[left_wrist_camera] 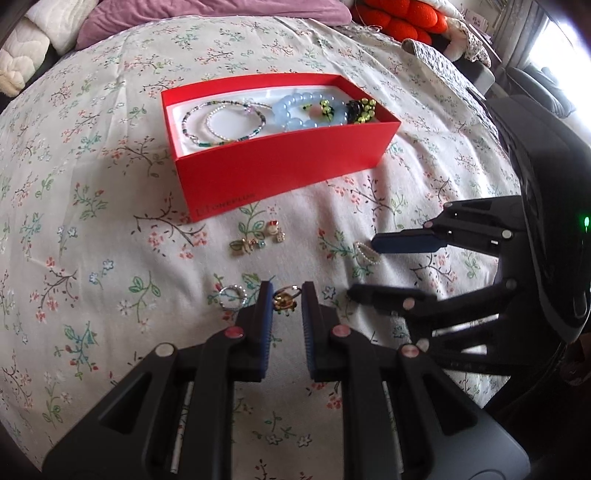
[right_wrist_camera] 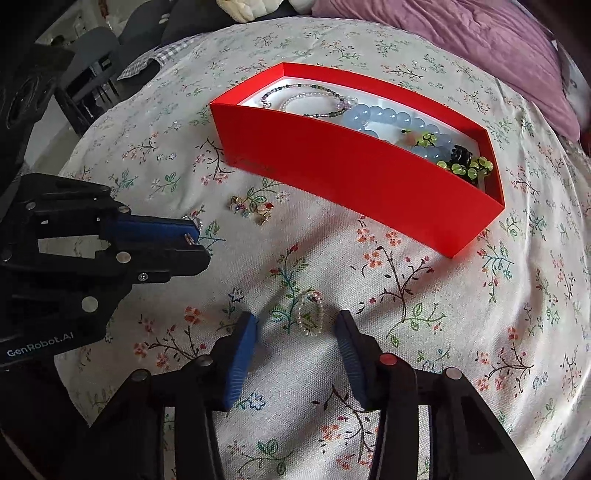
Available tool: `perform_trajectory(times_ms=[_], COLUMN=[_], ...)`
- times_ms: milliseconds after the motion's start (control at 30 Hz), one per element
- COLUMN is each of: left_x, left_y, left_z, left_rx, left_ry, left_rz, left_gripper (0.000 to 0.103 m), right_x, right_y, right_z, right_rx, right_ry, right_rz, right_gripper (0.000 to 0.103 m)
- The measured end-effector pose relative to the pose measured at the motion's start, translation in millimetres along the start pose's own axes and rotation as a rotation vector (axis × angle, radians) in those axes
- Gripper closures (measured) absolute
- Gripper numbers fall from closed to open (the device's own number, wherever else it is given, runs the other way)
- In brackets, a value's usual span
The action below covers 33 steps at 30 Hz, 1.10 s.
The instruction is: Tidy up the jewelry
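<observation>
A red box on the floral bedspread holds beaded necklaces, a pale blue bead bracelet and dark and green beads; it also shows in the right wrist view. My left gripper is closed around a gold ring lying on the bedspread. A silver ring lies just left of it. My right gripper is open, with a pearl ring lying between its fingertips. Small charms lie in front of the box.
Purple pillow and red cushion lie at the far side of the bed. The bed edge and dark furniture are at the left of the right wrist view.
</observation>
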<state>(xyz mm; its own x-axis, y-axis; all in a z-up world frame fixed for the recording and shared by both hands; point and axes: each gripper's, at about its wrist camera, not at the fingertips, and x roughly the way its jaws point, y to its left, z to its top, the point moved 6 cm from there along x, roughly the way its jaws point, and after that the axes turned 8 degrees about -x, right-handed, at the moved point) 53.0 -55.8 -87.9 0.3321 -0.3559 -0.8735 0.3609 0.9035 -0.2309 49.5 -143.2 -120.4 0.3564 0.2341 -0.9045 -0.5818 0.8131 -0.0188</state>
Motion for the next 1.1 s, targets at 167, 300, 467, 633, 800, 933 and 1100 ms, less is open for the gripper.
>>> perform_trajectory(times_ms=[167,300,467,633,800,933,1100], left_x=[0.4,0.6,0.2,-2.9,-5.4,-10.6,-18.1], left_y=[0.0,0.0,0.3,2.4,3.7,5.4,6.2], left_z=[1.4,0.8,0.9,3.2,5.3,9.4,18.3], left_rx=[-0.004,-0.005,0.000,-0.006,-0.011,-0.015,-0.028], left_ry=[-0.001,-0.002,-0.005,-0.016,-0.026,-0.045,-0.071], left_rz=[0.001,0.001,0.010,0.013,0.018,0.020,0.020], left_gripper=[0.086,0.086,0.086,0.086,0.086,0.086,0.086], right_x=[0.9,2.1,0.3,-3.8,-10.1,-18.2,-30.1], right_y=[3.3,5.2,1.1,1.1,-0.1,-3.3,-8.2], right_z=[0.0,2.7,4.0,3.7,4.8,8.1,12.3], right_rx=[-0.010,-0.013,0.009,0.016,0.025,0.038,0.055], right_ry=[-0.007,-0.008,-0.014,-0.030,-0.050,-0.074,-0.098], right_rz=[-0.004,0.008,0.020,0.014,0.003,-0.003,-0.007], right_gripper=[0.075,0.087,0.097,0.099,0.100,0.101,0.101])
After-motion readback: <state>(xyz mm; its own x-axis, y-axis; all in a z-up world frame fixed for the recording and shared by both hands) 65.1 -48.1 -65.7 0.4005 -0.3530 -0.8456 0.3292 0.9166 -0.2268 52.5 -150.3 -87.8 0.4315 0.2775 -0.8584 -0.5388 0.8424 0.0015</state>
